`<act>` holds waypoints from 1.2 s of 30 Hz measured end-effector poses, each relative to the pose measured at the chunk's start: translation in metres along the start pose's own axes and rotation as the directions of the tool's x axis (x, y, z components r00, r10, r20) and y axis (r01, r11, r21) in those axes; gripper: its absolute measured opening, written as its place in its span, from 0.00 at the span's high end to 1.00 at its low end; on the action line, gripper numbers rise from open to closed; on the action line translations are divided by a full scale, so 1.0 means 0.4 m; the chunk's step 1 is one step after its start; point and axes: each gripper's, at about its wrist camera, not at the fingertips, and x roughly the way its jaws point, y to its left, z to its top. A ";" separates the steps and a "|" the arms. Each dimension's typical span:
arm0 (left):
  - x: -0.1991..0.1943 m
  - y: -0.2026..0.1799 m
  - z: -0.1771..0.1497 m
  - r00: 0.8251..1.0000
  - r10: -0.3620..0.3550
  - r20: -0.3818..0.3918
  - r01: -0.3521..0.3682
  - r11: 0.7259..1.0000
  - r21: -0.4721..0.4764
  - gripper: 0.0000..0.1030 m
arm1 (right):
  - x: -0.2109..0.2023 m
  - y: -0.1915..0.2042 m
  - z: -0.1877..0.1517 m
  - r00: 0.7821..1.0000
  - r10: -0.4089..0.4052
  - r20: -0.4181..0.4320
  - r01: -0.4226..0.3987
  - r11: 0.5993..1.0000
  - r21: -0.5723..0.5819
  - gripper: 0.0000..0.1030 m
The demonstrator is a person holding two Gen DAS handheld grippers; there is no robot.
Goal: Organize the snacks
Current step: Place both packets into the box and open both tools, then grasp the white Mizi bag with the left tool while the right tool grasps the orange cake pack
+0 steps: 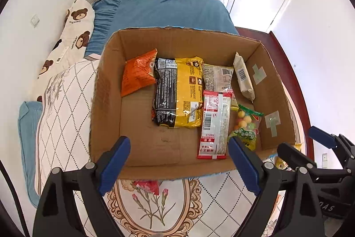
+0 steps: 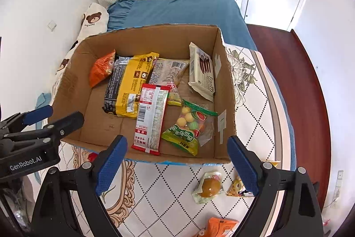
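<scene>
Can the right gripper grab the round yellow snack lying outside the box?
Probably yes. The right gripper is open and empty, and the round yellow snack lies bare on the quilt just below it, outside the box.

"GenRobot.AI" is showing in white letters on the black body of the left gripper [image 2: 36,120], lying at about nine o'clock in the right wrist view. "Franzzi" is running sideways down the cream biscuit packet [image 2: 202,72], which is leaning at about two o'clock inside the cardboard box [image 2: 73,90]. The print on the other packets is staying too small to read.
</scene>
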 end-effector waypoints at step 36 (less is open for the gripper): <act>0.146 -0.407 -0.783 0.872 0.081 -0.483 0.257 0.764 0.592 0.12 | -0.030 -0.369 -0.778 0.976 0.180 -0.126 -0.082 0.829 0.553 0.41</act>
